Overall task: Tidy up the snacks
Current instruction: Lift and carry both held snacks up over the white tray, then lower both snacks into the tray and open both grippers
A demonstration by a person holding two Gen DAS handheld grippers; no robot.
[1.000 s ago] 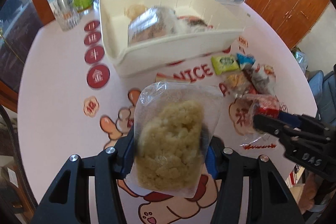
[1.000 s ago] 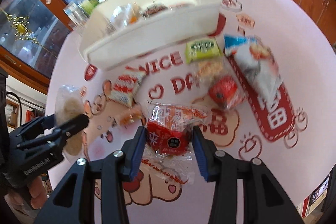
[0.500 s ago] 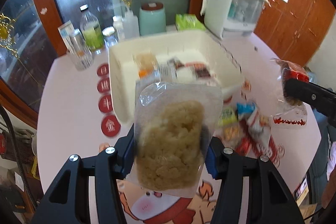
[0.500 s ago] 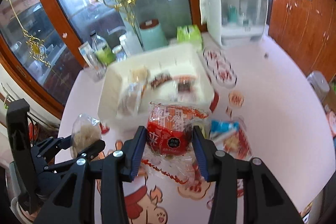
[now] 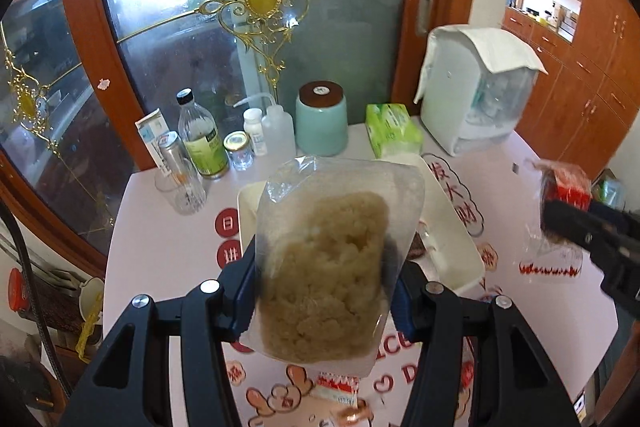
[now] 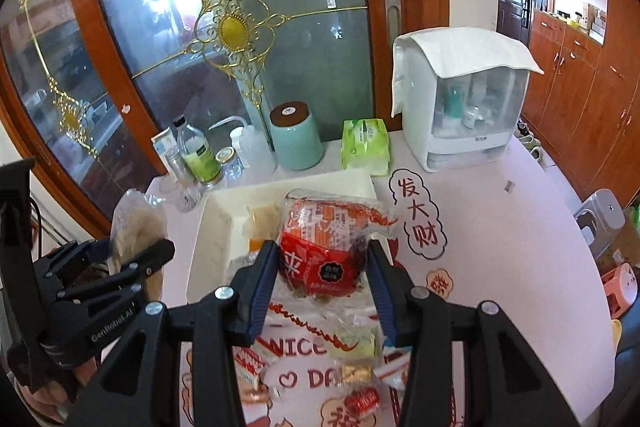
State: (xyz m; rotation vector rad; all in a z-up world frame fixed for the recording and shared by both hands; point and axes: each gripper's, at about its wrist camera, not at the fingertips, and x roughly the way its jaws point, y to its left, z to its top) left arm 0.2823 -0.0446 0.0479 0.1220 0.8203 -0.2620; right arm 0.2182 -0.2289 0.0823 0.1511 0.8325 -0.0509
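Left tongs (image 5: 326,291) clamp a clear pack of puffed-rice cake (image 5: 332,267), right tongs (image 6: 322,283) a red snack pack (image 6: 324,247), above the white bin (image 6: 212,227) on the counter (image 6: 500,227); both look light, crinkly, crushable, best gripped mid-pack.

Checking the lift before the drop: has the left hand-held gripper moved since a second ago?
Yes. The left hand-held gripper has risen with its rice-cake bag: the white bin, earlier high in its view, now sits low behind the bag.
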